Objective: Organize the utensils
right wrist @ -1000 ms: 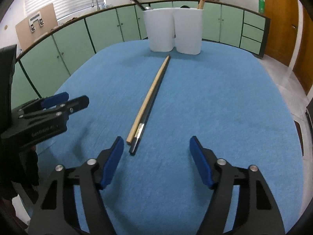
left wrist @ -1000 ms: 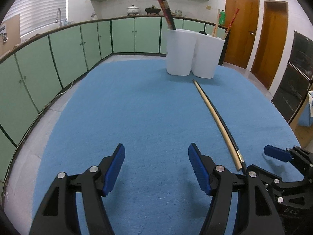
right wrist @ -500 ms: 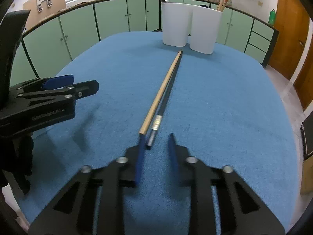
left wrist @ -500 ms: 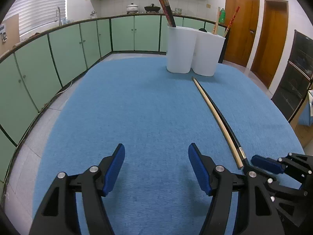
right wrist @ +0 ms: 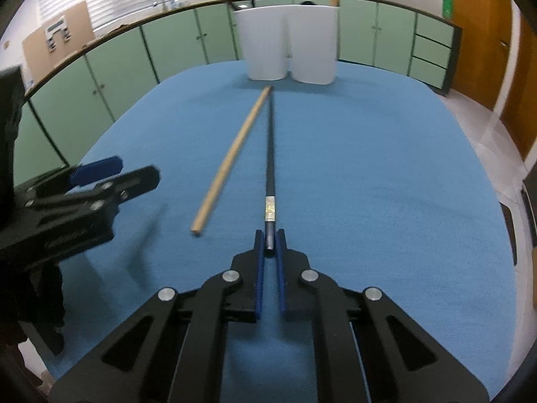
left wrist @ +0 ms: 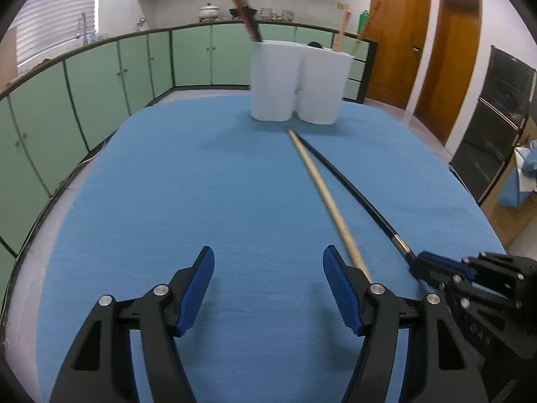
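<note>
Black chopstick: we have the black chopstick pinched at its near end, just behind the silver band; the rest of it lies on the blue counter, its far tip pointing toward the two white holders.

Right gripper: our right gripper has just been closing, from spread wide to jaws pressed on the black stick's end. The grip looks square and centred in the right wrist view.

Wooden chopstick: half a second ago the wooden chopstick lay tight against the black one; now the near ends have fanned apart while the far tips stay close. It lies free on the counter, touched by nothing.

Left gripper: our left gripper hovers over bare cloth with jaws spread and nothing between them. The wooden stick's near end runs just beside its right finger, outside the gap.

Holders: the two white holders stand touching each other at the far edge of the counter, each with sticks or utensils already poking out of the top.

Meaning for the task: we judge the pair is now split, so each stick can be lifted alone. The black one seems ready to go to a holder; the wooden one is left to pick.

Risk: held by its very end, the long stick may swing or droop when raised.
</note>
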